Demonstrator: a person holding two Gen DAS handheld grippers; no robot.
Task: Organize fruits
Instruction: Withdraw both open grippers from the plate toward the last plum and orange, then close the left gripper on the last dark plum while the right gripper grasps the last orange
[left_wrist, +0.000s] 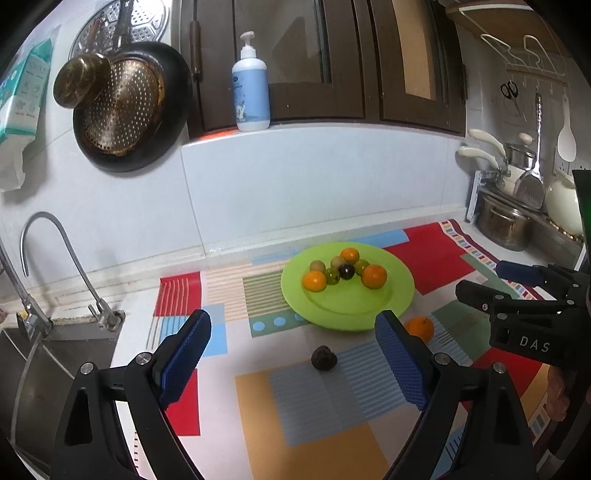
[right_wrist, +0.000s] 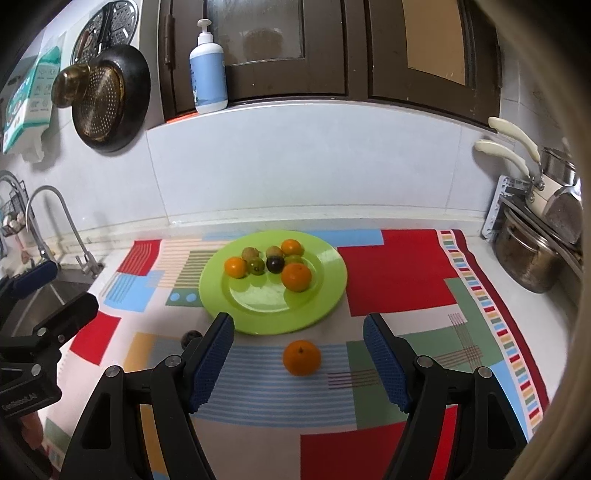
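Orange lies on the worktop mat between the right gripper fingers, untouched; dark fruit likewise between left gripper fingers; both spread wide.

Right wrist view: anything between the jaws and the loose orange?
Nothing. Only bare patterned mat lies between the open right gripper and the orange.

Soft, even light is filling both views; the green plate is showing faint glare, fisheye distortion is bending the edges, and dark vignetting is framing the corners.
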